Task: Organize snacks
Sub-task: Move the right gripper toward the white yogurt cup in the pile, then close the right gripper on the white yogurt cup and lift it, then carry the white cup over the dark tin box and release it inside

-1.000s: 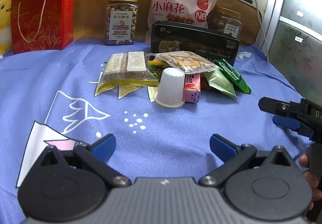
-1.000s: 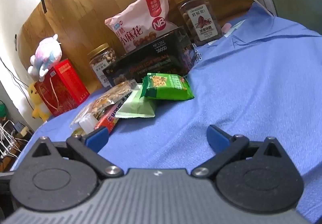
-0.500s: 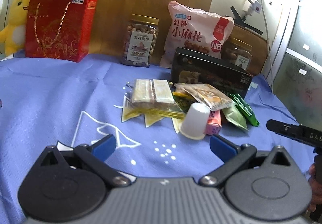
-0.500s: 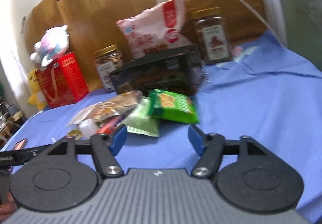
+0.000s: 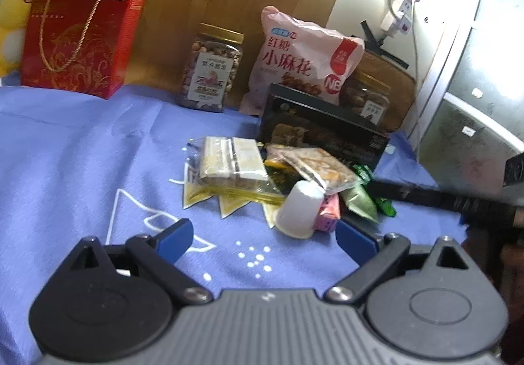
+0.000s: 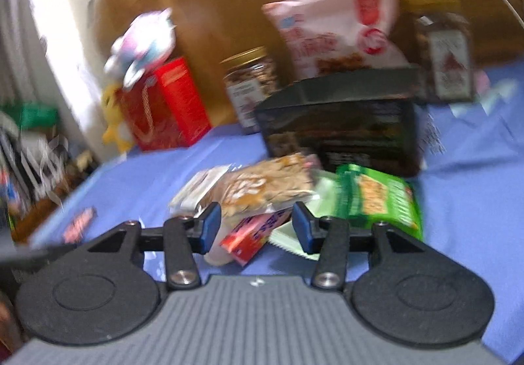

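A pile of small snacks lies on the blue cloth (image 5: 82, 148): a clear pack of bars (image 5: 231, 165), a nut brittle pack (image 5: 319, 168), a white cup (image 5: 299, 209), a pink bar (image 5: 327, 212) and green packets (image 5: 360, 204). My left gripper (image 5: 262, 235) is open and empty, short of the pile. My right gripper (image 6: 255, 225) is half open and empty, close over the pink bar (image 6: 255, 234), beside the green packet (image 6: 383, 201). It reaches in from the right in the left wrist view (image 5: 425, 193).
Along the back stand a red gift box (image 5: 82, 40) with a plush toy on top, a nut jar (image 5: 213, 67), a pink bag (image 5: 304, 60), a black box (image 5: 324, 132) and a second jar (image 5: 370, 99). A wooden headboard is behind.
My right gripper has swung left toward the pile and its jaws have narrowed. My left gripper has pulled back and raised its view slightly, jaws still wide.
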The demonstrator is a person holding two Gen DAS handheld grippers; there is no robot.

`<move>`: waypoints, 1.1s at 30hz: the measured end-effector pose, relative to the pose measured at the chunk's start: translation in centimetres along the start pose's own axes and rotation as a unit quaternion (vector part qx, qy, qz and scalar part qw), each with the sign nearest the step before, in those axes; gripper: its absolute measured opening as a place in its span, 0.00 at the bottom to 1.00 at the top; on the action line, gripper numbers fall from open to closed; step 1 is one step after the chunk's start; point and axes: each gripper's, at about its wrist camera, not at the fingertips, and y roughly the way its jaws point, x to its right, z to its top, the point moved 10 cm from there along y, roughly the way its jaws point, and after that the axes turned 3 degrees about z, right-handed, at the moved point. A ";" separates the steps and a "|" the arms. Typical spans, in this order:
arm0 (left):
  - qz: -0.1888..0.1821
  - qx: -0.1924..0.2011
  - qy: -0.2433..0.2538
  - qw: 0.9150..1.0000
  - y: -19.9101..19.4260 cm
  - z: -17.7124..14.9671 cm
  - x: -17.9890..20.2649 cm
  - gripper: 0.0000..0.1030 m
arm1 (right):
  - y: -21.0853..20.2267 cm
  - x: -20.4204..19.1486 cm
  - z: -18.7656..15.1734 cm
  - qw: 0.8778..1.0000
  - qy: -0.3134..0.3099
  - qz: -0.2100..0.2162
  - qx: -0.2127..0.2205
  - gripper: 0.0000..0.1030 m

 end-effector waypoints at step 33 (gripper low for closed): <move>-0.141 -0.067 -0.040 0.987 0.9 -1.2 3.4 0.94 | -3.6 -3.2 -4.3 0.995 -0.047 0.052 -0.065 0.45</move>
